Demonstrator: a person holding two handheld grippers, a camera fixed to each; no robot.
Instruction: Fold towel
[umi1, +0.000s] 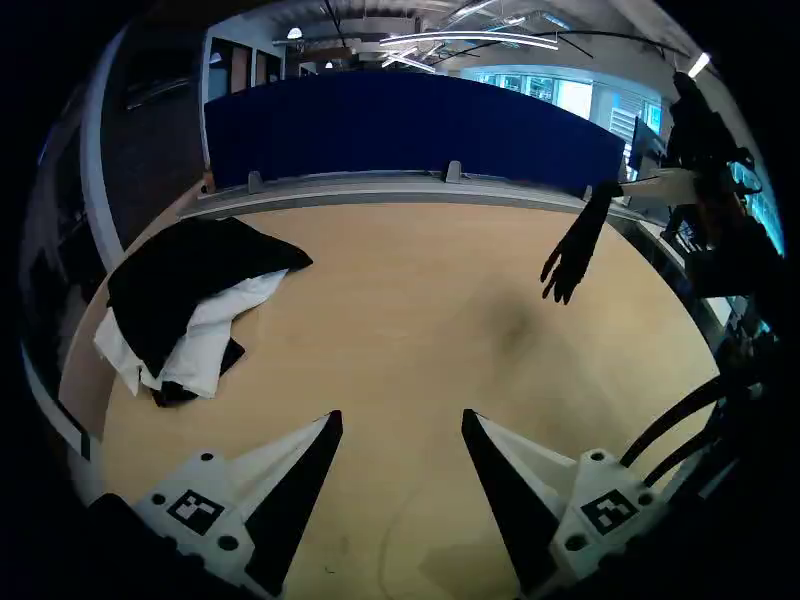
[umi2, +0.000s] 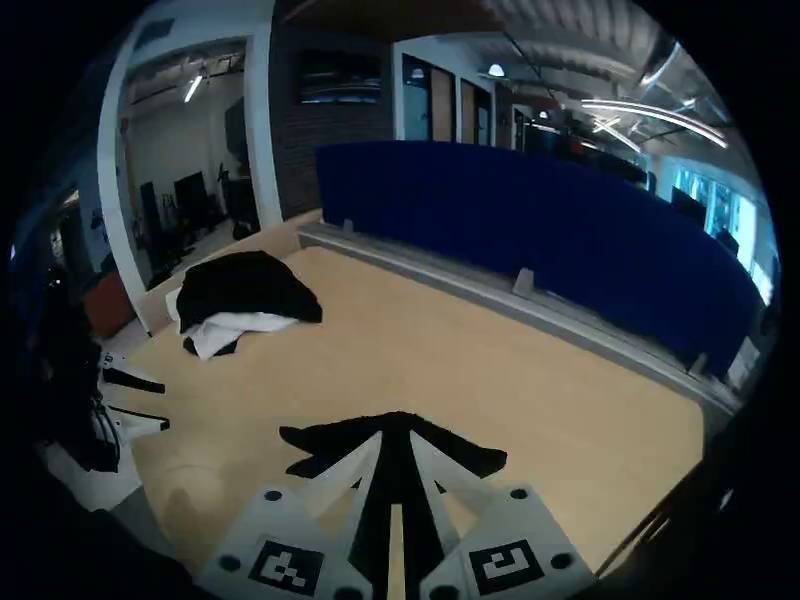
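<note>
Our left gripper (umi1: 400, 420) hovers over the table (umi1: 430, 290) with its fingers spread wide and nothing between them. Our right gripper (umi2: 397, 428) is pinched together on a black towel (umi2: 460, 460), which spreads past both fingertips. A pile (umi2: 240, 290) of black and white cloth lies ahead to its left.

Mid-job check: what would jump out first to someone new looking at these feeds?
The heap of black and white towels at the wooden table's left edge stands out. In the right gripper view, the right gripper is shut on a black towel; the left gripper is open over the table.
</note>
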